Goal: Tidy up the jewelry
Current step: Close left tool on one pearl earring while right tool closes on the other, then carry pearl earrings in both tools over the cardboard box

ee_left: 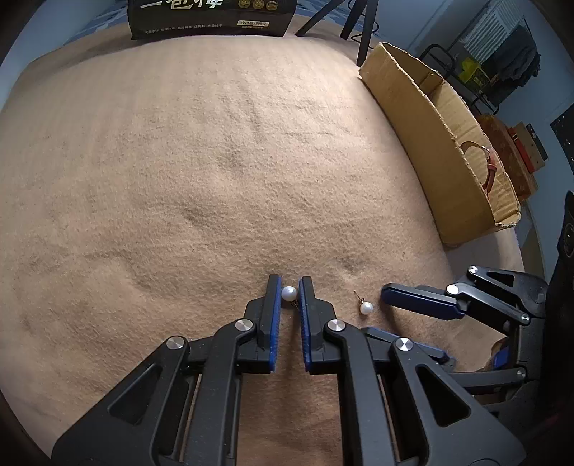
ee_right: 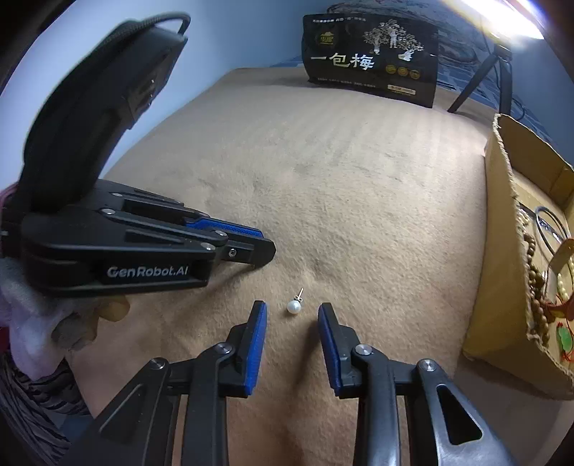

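Note:
Two white pearl stud earrings lie on the tan blanket. One pearl earring [ee_left: 288,293] sits between the tips of my left gripper [ee_left: 289,286], whose jaws stand a small gap apart around it, the left pad near or touching the pearl. The second pearl earring [ee_left: 366,307] [ee_right: 293,306] lies between the open jaws of my right gripper [ee_right: 292,313], untouched. My right gripper also shows in the left wrist view [ee_left: 394,312], and my left gripper in the right wrist view [ee_right: 251,247].
A cardboard box [ee_left: 430,136] [ee_right: 498,251] stands at the right, holding a brown-strap watch [ee_left: 489,172], wooden beads [ee_right: 534,286] and other jewelry. A black snack bag [ee_right: 373,57] stands at the far edge. Tripod legs [ee_left: 362,32] stand behind the box.

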Action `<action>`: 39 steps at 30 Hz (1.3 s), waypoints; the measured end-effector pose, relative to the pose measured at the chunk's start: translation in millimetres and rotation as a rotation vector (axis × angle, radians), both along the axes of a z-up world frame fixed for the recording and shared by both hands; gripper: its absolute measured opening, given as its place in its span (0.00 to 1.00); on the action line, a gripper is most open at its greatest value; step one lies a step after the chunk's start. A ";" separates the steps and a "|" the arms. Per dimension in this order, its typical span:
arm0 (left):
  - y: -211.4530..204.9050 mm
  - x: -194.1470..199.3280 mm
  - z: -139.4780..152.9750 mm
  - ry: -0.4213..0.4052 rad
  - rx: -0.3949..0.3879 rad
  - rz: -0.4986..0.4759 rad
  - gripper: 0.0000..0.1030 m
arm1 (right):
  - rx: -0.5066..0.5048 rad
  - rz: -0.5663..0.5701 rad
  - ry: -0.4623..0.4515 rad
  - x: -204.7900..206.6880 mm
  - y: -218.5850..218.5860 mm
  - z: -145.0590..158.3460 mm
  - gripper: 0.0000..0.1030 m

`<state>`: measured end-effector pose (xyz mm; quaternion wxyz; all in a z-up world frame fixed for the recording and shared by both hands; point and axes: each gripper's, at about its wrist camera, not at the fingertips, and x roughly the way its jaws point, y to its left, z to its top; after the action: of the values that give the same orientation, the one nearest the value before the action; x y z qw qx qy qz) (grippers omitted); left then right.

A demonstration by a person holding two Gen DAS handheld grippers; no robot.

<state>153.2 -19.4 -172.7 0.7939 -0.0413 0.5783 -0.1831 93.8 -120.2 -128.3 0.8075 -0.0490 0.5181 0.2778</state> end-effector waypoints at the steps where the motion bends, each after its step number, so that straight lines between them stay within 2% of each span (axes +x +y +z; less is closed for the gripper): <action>1: 0.4 0.3 -0.2 0.000 -0.002 0.001 0.08 | -0.007 0.003 -0.002 -0.6 1.4 -0.9 0.27; 7: 1.6 -0.4 -0.5 0.003 -0.008 0.005 0.07 | -0.037 0.009 -0.013 2.1 6.5 -5.9 0.22; 14: 5.0 -0.2 0.6 0.003 -0.009 0.008 0.07 | -0.062 0.008 -0.028 3.3 8.7 -7.3 0.06; 26: 10.6 1.1 17.0 -0.034 -0.016 0.034 0.07 | -0.025 -0.028 -0.060 1.7 -5.6 8.4 0.06; 39: -17.6 9.2 74.1 -0.173 -0.070 0.023 0.07 | 0.017 -0.134 -0.168 5.4 -50.3 54.6 0.06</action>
<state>162.4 -37.0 -98.6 0.8411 -0.0597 0.5002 -0.1968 99.2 -170.5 -73.7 0.8652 -0.0307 0.4484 0.2225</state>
